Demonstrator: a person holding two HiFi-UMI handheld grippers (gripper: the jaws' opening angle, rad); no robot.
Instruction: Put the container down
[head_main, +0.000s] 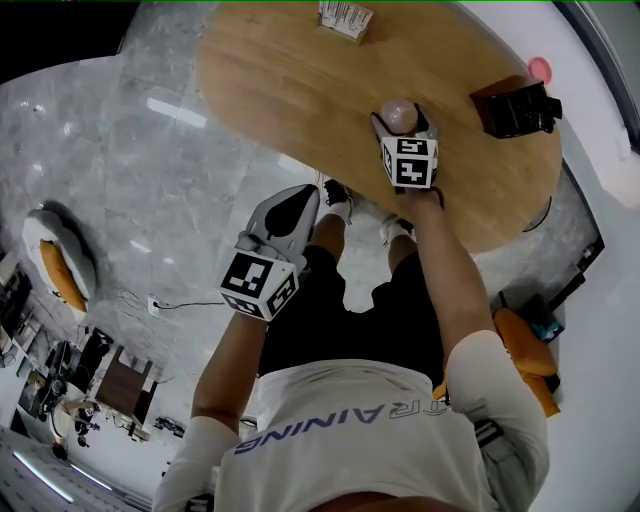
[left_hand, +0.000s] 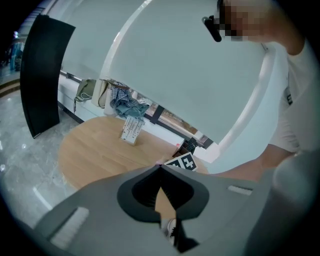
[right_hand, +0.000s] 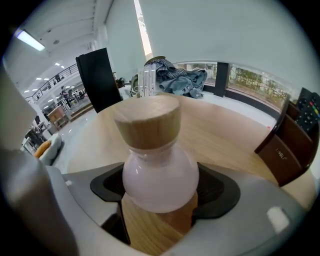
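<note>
A pale pink, bulb-shaped container (right_hand: 160, 175) with a wooden lid (right_hand: 148, 122) stands upright between the pads of my right gripper (right_hand: 160, 187), which is shut on its round body. In the head view this gripper (head_main: 400, 128) holds the container (head_main: 397, 112) over the near middle of the oval wooden table (head_main: 290, 80). Whether its base touches the wood I cannot tell. My left gripper (head_main: 288, 208) hangs off the table, over the floor by the person's legs. Its jaws (left_hand: 160, 170) are shut with nothing between them.
A white box (head_main: 345, 17) stands at the table's far edge. At the right edge of the table sits a dark holder with remotes (head_main: 515, 108). Clothes (right_hand: 177, 80) are piled beyond the table, next to a black panel (right_hand: 97, 80). Grey marble floor (head_main: 120, 160) lies to the left.
</note>
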